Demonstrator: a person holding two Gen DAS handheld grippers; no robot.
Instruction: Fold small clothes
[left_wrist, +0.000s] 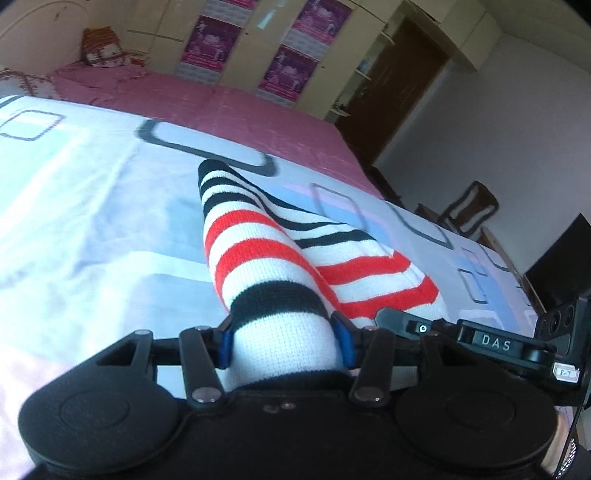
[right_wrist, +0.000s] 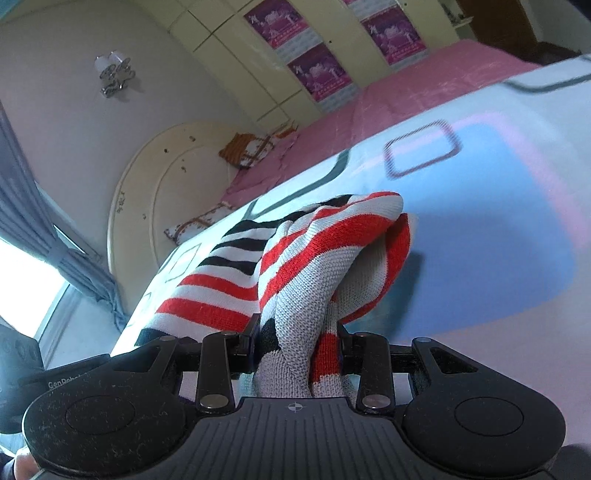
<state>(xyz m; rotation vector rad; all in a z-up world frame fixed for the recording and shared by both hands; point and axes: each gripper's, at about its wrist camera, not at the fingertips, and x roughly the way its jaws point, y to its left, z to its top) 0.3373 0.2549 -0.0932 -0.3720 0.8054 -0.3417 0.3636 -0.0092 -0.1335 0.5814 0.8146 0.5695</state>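
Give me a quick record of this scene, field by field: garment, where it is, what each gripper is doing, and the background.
garment: striped knit garment, white with red and black bands
surface: bed sheet with blue patches and dark rounded squares
left gripper: jaws shut on a bunched end of the garment
right gripper: jaws shut on another bunched part
background: wardrobe carrying purple posters

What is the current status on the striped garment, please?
Left hand-held gripper and right hand-held gripper both clamped on the striped knit garment. Garment trails onto the patterned bedsheet. Nothing in the way.
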